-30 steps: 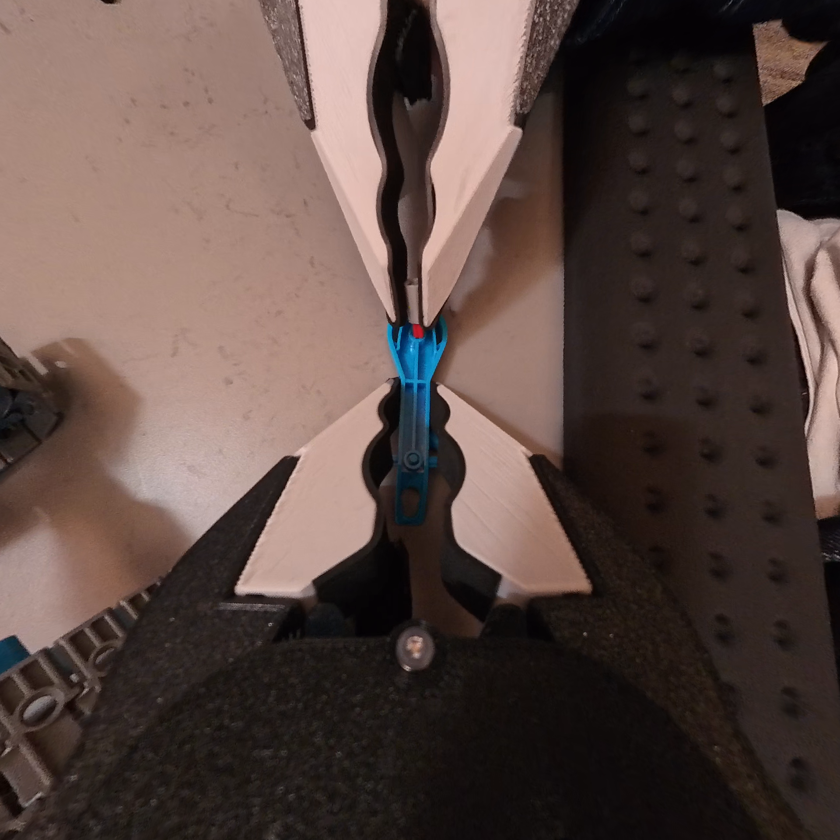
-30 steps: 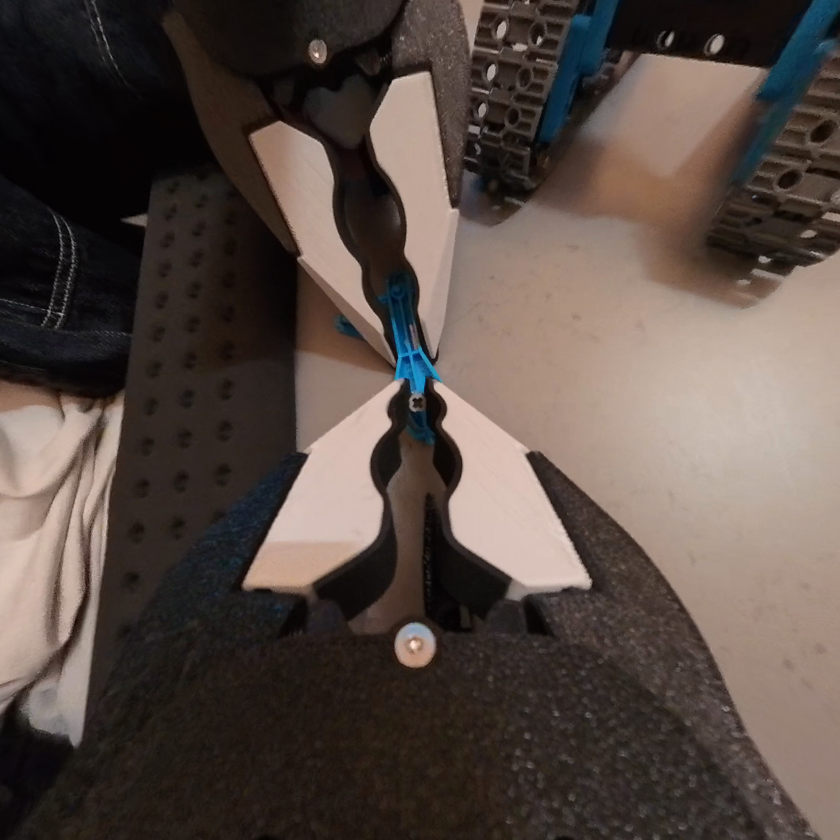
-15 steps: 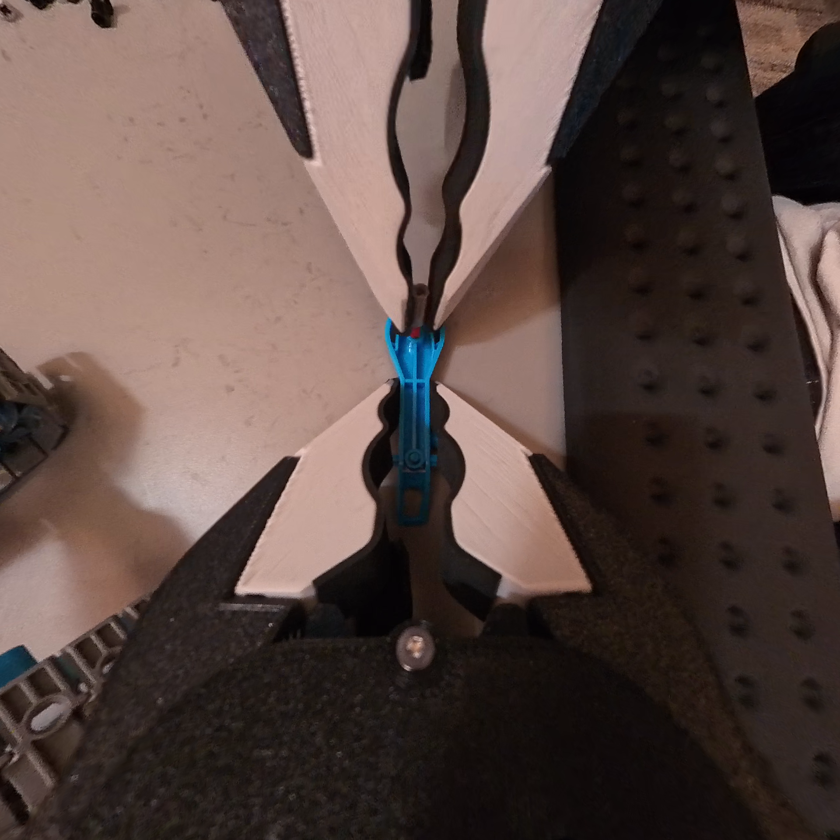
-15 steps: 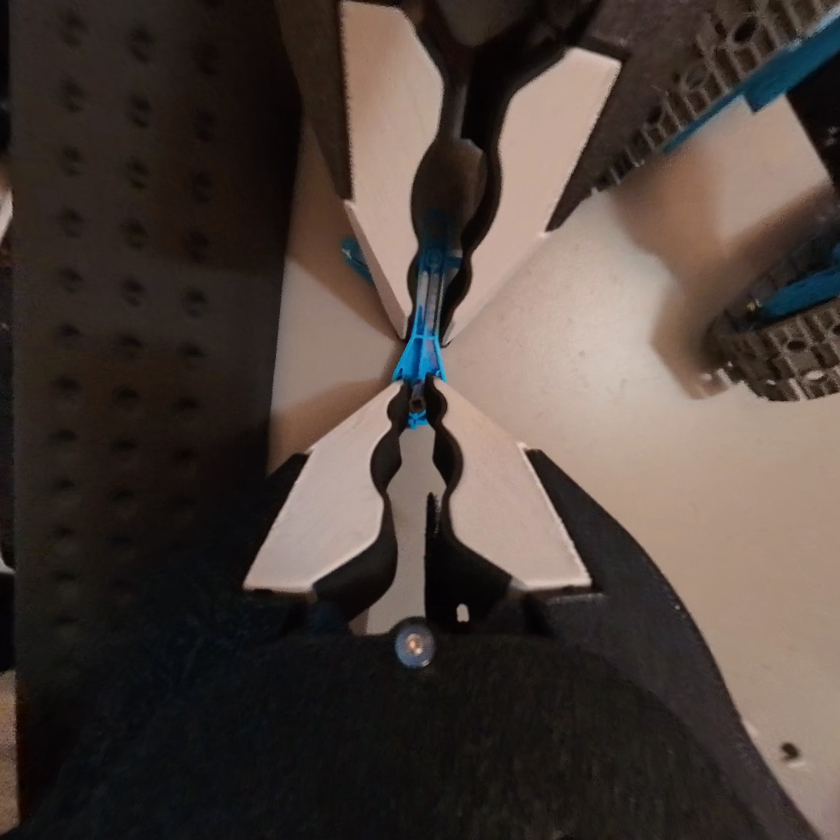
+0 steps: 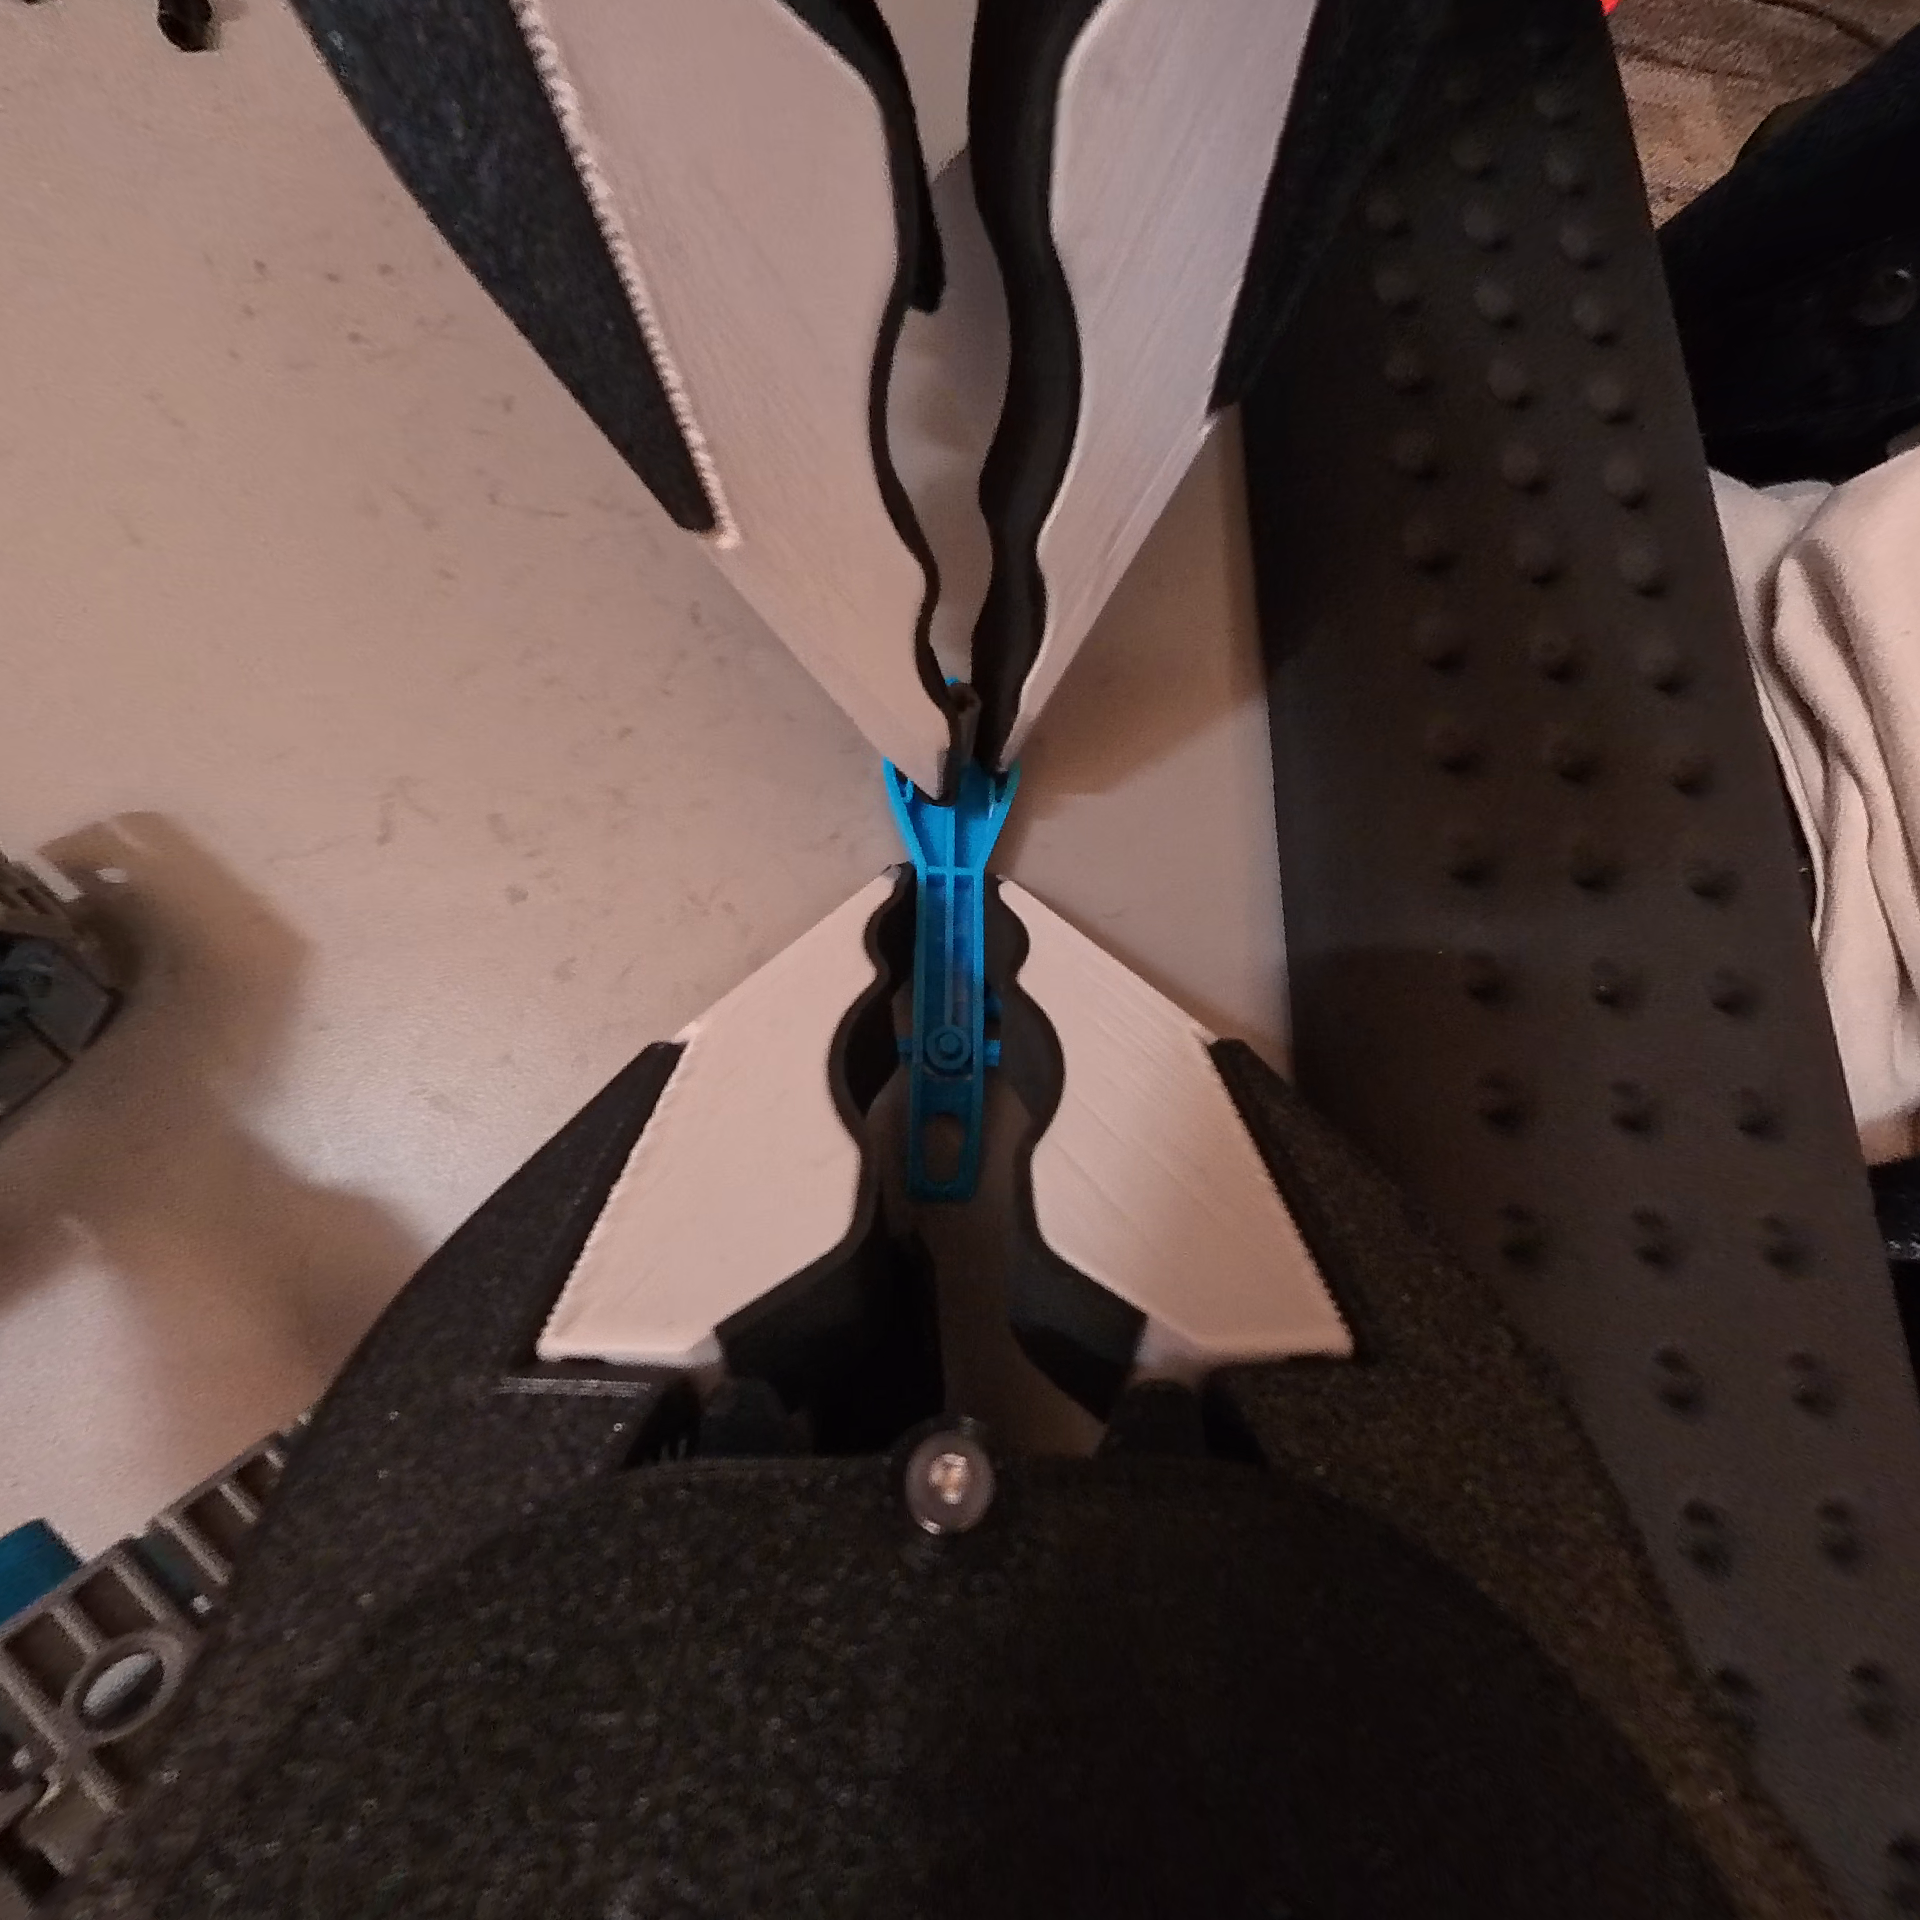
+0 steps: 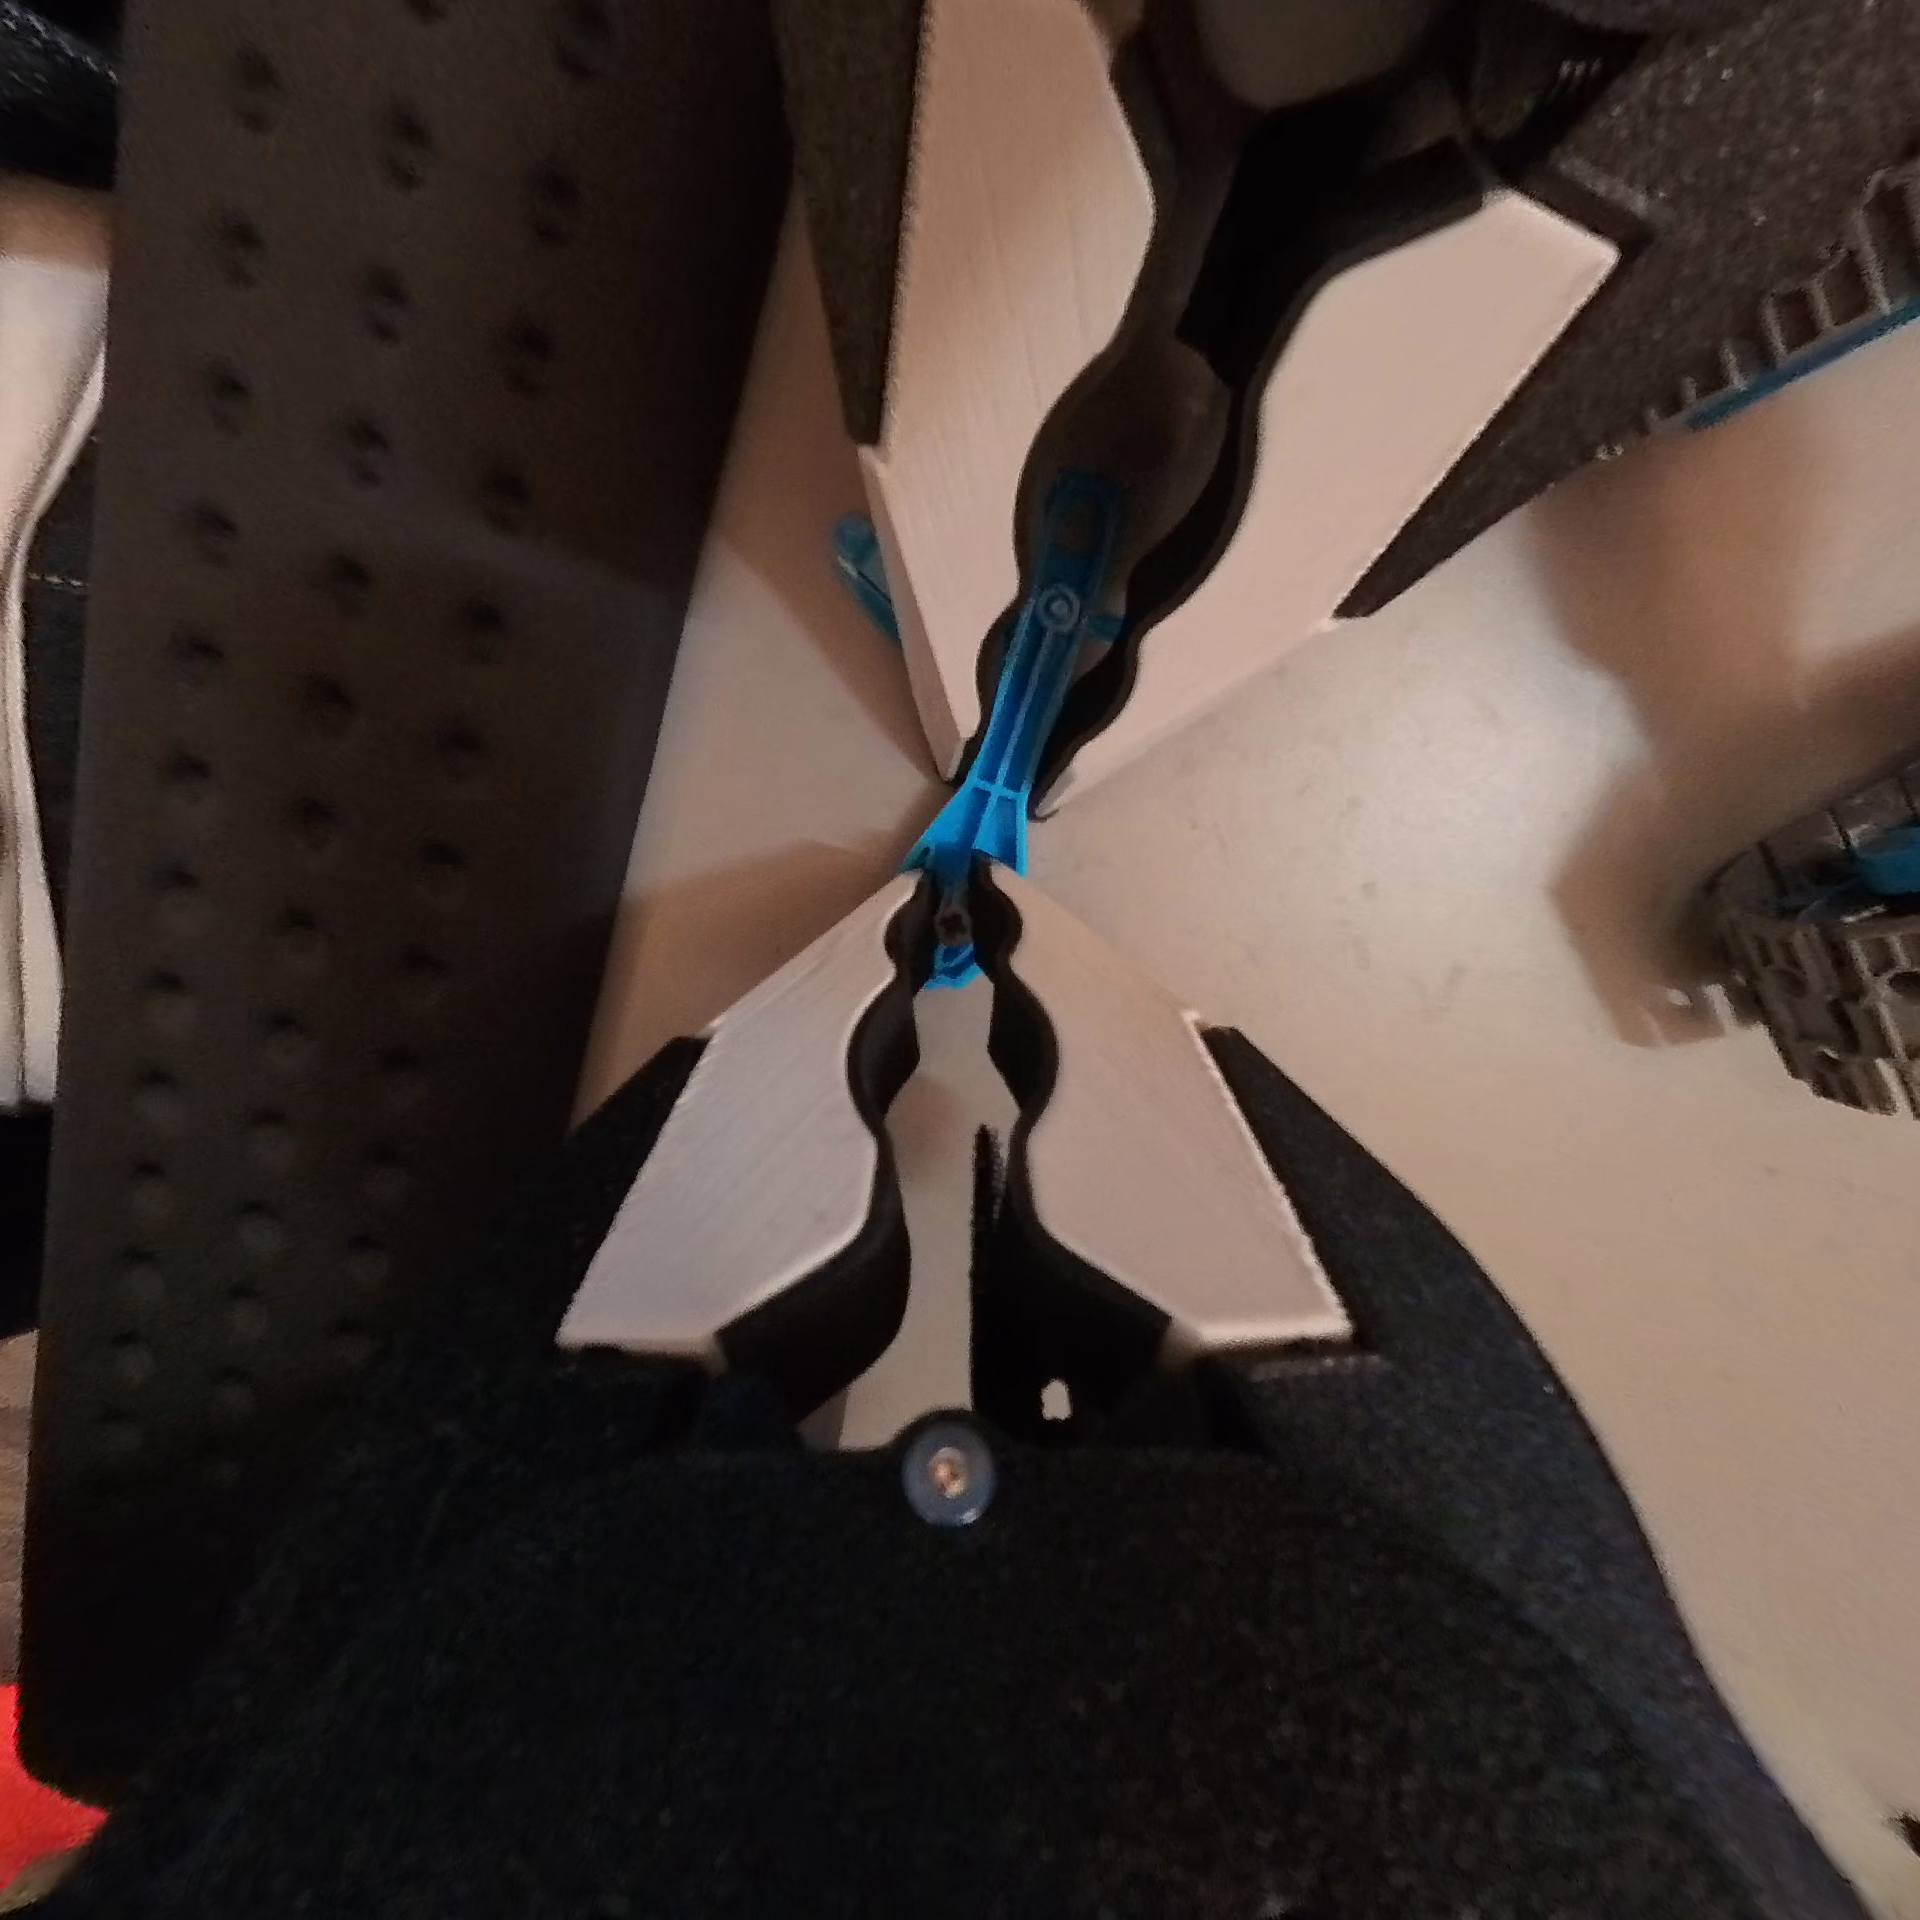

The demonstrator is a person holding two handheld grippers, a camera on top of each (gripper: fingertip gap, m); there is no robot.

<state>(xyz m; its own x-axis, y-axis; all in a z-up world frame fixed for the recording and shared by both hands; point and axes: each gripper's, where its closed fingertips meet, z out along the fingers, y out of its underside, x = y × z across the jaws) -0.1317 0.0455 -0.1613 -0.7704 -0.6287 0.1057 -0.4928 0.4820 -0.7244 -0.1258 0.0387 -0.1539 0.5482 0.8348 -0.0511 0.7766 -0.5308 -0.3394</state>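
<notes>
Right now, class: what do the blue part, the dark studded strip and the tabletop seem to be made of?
Blue part: likely moulded plastic, glossy, with thin ribs and a round boss.
Dark studded strip: looks like matte black plastic or rubber, with rows of raised dots; which one is unclear.
Tabletop: smooth pale beige surface with faint scuffs, perhaps laminate.

Blue lever (image 5: 948, 997) spans between left tongs (image 5: 943, 883) and right tongs (image 6: 961, 883).

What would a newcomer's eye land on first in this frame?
The slim bright-blue plastic tool, clamped in the left gripper, whose jaws are shut on it. Its forked tip meets a small dark pin pinched in the right gripper, the two tip to tip above the pale tabletop. A dark dimpled panel runs alongside.
</notes>
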